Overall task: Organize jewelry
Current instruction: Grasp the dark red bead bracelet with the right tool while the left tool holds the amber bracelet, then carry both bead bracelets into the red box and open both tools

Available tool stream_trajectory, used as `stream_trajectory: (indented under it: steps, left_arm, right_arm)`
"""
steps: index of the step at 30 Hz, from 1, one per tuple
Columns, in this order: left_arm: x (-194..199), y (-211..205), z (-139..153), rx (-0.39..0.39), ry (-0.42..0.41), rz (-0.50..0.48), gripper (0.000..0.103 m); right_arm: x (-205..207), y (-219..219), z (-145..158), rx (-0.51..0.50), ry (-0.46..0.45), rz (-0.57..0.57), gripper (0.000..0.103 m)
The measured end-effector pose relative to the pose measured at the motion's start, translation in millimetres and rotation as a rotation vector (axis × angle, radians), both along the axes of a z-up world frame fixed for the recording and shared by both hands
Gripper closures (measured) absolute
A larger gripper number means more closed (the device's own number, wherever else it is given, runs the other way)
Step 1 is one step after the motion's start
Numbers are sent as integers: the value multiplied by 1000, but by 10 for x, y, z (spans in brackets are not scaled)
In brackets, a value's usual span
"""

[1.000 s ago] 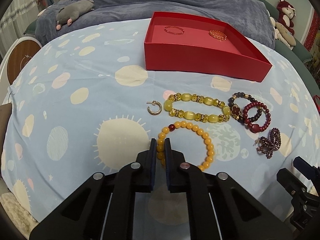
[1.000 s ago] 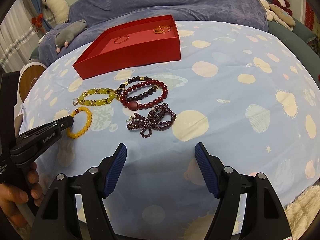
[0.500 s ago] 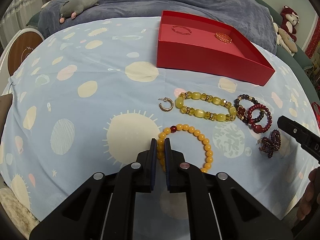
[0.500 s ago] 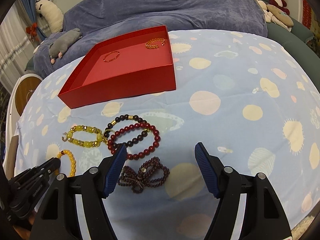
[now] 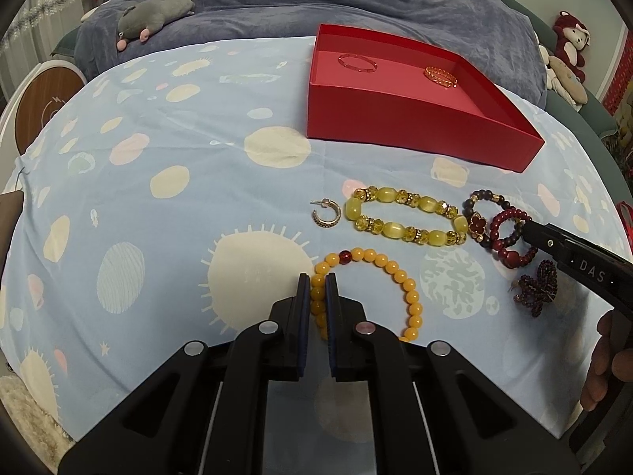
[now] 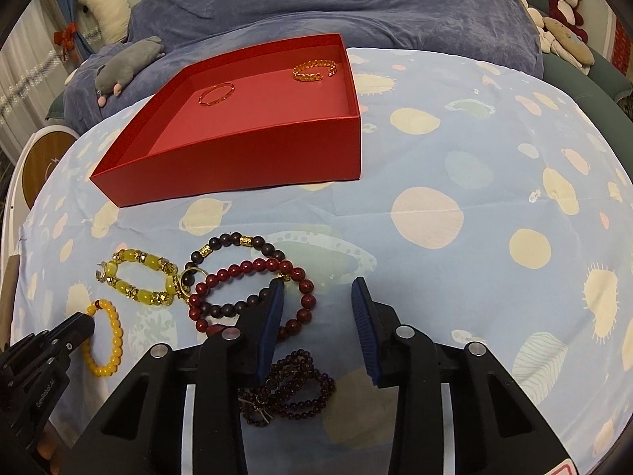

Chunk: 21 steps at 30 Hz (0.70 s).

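Note:
My left gripper (image 5: 317, 283) is shut on the orange bead bracelet (image 5: 397, 277), which lies on the blue cloth. My right gripper (image 6: 316, 295) is open, its left finger over the dark red bead bracelet (image 6: 253, 269) that overlaps a dark brown one (image 6: 233, 242). A yellow-green bead bracelet (image 5: 403, 213), a gold hoop earring (image 5: 326, 213) and a purple bead bundle (image 6: 294, 382) lie nearby. The red box (image 6: 253, 158) behind holds two gold-orange bangles (image 6: 314, 69).
The blue patterned cloth (image 5: 158, 206) covers a round surface that drops off at its edges. A grey-blue blanket and plush toys (image 5: 154, 16) lie beyond the box. A round wooden disc (image 5: 43, 111) stands at the left.
My right gripper has moved forward and down over the dark red bracelet, its jaws narrower. My left gripper stays shut on the orange bracelet and has moved slightly closer to the box.

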State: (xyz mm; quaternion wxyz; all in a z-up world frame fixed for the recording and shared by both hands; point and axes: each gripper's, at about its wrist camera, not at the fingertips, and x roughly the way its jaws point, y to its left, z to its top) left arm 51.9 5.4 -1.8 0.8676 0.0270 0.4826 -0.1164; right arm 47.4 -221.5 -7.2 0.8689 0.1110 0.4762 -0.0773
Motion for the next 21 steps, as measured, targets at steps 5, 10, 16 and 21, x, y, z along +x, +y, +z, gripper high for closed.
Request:
stream_trajectory:
  steps: [5, 10, 16, 21]
  left_arm:
    - [13, 4, 10, -9, 9, 7, 95]
    - [31, 3, 17, -10, 18, 12, 96]
    - [36, -8, 21, -14, 27, 6, 96]
    - [0, -31, 40, -16, 31, -5, 96]
  right_arm:
    - [-33, 13, -3, 2, 3, -5, 92]
    - [-132, 40, 9, 44, 9, -22, 95]
    - [-409, 124, 43, 107, 13, -32, 95]
    - [-587, 170, 142, 121, 0, -21, 95]
